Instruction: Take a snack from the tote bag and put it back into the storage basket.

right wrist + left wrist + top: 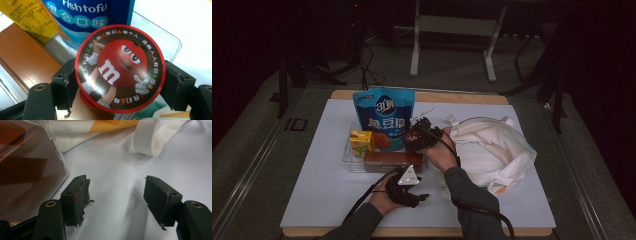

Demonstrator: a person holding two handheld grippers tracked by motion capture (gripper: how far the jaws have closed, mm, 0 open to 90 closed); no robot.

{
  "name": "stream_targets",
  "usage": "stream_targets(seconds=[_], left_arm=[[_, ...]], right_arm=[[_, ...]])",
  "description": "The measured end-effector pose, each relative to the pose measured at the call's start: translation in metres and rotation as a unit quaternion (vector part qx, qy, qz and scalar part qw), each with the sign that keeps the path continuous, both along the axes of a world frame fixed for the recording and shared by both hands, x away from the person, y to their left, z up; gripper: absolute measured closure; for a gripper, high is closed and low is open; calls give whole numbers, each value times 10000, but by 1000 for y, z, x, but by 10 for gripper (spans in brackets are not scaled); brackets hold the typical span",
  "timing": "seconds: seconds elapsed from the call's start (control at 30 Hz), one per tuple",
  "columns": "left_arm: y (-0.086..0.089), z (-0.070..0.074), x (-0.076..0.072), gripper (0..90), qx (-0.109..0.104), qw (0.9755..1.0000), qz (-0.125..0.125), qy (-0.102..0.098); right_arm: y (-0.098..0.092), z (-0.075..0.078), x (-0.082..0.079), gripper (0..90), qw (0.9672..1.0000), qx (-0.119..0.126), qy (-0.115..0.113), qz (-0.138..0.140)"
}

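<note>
My right gripper is shut on a round M&M's tub with a red-rimmed lid, a jaw pressing on each side. It holds the tub over the right end of a clear plastic tray. In the tray stand a blue fish tofu bag and a yellow juice box, with a long brown box lying along the front. My left gripper hovers open just above the white mat, in front of the tray's corner, with nothing between its jaws.
A white cloth tote bag with an orange patch lies crumpled to the right of the tray, and one of its straps lies on the mat ahead of the left gripper. The white mat covers the wooden table.
</note>
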State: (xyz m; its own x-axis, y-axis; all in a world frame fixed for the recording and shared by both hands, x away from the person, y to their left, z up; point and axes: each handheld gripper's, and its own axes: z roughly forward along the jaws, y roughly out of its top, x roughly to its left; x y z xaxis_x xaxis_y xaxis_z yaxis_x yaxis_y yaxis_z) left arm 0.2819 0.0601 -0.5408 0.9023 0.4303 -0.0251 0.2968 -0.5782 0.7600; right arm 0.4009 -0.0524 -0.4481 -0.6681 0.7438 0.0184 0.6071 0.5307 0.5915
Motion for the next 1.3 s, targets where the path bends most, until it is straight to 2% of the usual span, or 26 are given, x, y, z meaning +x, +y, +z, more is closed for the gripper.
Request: stream_targets(seconds=[0.43, 0.67, 0.8, 1.13, 1.3], left_arm=[[0, 0, 0, 359, 5, 10000, 4, 6], [0, 0, 0, 359, 5, 10000, 2, 3], [0, 0, 0, 359, 4, 10000, 4, -1], [0, 0, 0, 359, -1, 10000, 2, 1], [0, 0, 0, 359, 8, 10000, 9, 6]], right_arm=[[1, -1, -1, 254, 10000, -52, -68, 51], [2, -1, -1, 252, 10000, -74, -35, 16], [2, 2, 0, 237, 9999, -25, 62, -79], [-10, 10, -1, 241, 9999, 128, 18, -60], [-17, 17, -4, 247, 10000, 63, -74, -8]])
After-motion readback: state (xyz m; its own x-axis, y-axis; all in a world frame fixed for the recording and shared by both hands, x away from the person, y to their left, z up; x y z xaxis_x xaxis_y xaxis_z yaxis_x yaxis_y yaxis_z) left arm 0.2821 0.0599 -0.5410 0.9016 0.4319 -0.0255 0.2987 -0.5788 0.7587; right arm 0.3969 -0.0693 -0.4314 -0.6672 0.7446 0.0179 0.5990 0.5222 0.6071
